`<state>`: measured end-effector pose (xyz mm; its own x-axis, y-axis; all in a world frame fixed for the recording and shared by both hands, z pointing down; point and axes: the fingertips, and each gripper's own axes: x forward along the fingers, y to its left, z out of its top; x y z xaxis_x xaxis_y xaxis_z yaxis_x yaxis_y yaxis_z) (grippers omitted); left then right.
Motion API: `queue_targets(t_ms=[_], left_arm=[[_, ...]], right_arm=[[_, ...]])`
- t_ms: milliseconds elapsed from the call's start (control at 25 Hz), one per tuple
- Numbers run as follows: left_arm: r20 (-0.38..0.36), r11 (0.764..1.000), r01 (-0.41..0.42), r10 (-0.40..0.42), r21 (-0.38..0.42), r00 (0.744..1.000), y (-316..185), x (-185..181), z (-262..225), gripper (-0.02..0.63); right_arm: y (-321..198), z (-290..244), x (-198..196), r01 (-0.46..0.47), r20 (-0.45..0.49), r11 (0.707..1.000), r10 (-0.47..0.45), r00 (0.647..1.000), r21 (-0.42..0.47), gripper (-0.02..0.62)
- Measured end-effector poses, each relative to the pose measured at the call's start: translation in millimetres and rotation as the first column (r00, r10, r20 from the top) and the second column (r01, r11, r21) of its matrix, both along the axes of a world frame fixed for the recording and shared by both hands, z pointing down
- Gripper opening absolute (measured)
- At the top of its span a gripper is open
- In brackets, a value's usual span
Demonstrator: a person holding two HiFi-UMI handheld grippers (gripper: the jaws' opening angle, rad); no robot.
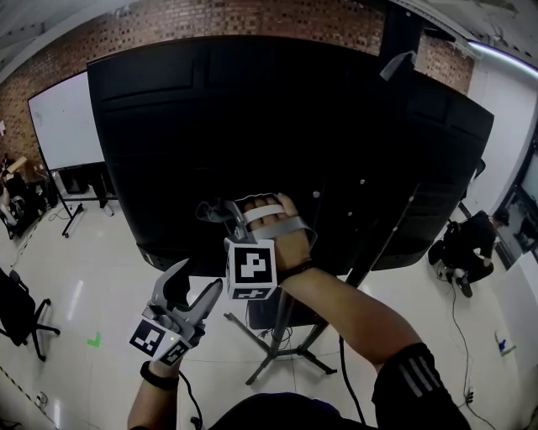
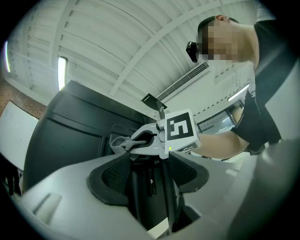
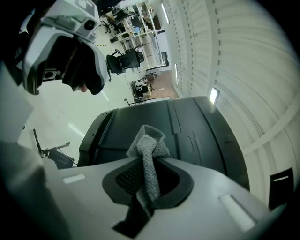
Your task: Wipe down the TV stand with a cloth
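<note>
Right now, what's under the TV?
Under the TV, the stand's pole runs down to spread legs on the floor. The right forearm covers the pole's top; the right claw, shut on the cloth, is up at the TV's back.

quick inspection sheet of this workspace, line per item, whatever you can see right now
surface: black TV back fills the head view; dust can't be told
job's things: grey cloth pinched in the right gripper; TV stand with splayed legs on the floor below
clutter: green mark on the floor; nothing else seen
grippers: right gripper shut on the cloth, held at the TV back, contact can't be told; left gripper open, nothing between its jaws, lower and off the TV
cables: black cable hanging by the stand; another cable on the floor at right
surroundings: whiteboard, brick wall, office chair, a person crouched at right
</note>
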<state>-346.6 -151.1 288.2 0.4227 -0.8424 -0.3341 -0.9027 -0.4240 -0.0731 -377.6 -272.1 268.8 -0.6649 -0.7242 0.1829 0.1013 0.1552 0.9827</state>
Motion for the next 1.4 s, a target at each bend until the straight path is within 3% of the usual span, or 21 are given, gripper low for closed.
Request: queue_targets(t_ms=[480, 640, 880, 1400], left_arm=[[0.009, 0.995, -0.098, 0.098, -0.004, 0.995, -21.1, 42.9, -1.6, 0.283], [0.015, 0.995, -0.103, 0.103, 0.000, 0.995, -20.9, 47.2, -3.9, 0.282], [0.024, 0.994, -0.106, 0.105, 0.020, 0.994, -18.8, 56.1, -13.5, 0.282], [0.068, 0.982, -0.169, 0.164, 0.082, 0.984, -25.0, 111.5, -46.6, 0.282]], right_arm=[[-15.6, -2.7, 49.8, -0.079, -0.005, 0.997, 0.079, 0.997, 0.016, 0.040], [-2.7, -8.2, 52.6, -0.026, 0.045, 0.999, 0.027, 0.999, -0.029, 0.040], [32.7, -36.7, 68.9, 0.111, 0.191, 0.985, -0.084, 0.978, -0.134, 0.040], [30.1, -116.5, 153.1, 0.089, 0.290, 0.995, -0.076, 0.954, -0.033, 0.041]])
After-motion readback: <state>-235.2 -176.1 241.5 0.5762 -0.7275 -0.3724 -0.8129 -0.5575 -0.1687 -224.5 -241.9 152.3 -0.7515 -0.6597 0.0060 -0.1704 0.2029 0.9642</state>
